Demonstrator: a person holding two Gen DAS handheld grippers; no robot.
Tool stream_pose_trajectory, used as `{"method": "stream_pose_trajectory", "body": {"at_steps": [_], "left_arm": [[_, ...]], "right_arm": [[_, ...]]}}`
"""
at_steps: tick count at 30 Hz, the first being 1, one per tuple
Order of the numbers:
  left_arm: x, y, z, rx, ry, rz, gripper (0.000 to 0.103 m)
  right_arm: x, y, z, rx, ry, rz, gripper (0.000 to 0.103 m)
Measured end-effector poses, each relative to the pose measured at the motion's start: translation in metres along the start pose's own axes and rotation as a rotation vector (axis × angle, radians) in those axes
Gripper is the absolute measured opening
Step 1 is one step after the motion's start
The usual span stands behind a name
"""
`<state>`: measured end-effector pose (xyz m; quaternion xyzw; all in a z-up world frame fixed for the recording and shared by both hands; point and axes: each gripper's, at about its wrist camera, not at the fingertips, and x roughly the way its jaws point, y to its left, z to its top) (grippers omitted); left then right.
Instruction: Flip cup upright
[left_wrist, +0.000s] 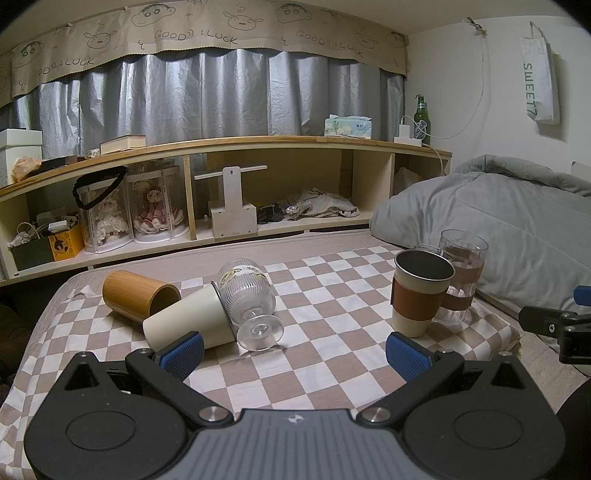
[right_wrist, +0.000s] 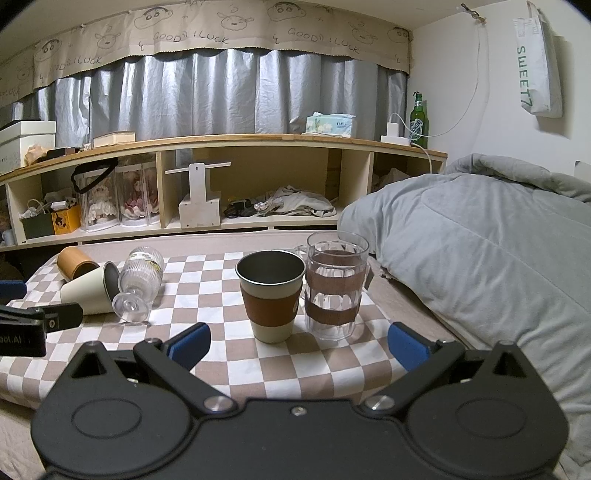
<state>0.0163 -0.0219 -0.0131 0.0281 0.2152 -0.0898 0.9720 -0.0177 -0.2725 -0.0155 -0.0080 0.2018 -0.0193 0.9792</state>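
Cream cup (left_wrist: 190, 317) is lying tipped against the fallen glass goblet (left_wrist: 248, 295) just beyond your left gripper (left_wrist: 291, 354), which you are holding spread wide, seemingly to straddle it. From the right wrist, your right gripper (right_wrist: 297, 345) is hanging open and empty before the upright sleeved cup (right_wrist: 271, 295), leaving room

grey pleated curtain (left_wrist: 207, 92) under beige cartoon valance (left_wrist: 207, 29), low wooden shelf unit (left_wrist: 221, 144), white wall (left_wrist: 461, 92), rumpled grey duvet (right_wrist: 480, 240)

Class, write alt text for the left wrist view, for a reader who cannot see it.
Three cups lie tipped on a checkered cloth: a bamboo cup, a cream cup and a ribbed stemmed glass. A sleeved cup and a banded clear glass stand upright at right. The open left gripper holds nothing.
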Motion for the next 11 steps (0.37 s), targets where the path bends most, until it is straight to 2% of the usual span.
{"method": "stream_pose_trajectory", "body": {"at_steps": [11], "left_arm": [[0.0004,0.0007,0.0003,0.001,0.0,0.0,0.103]], "right_arm": [[-0.0001,-0.0004,-0.0001,0.001,0.0,0.001,0.103]]}}
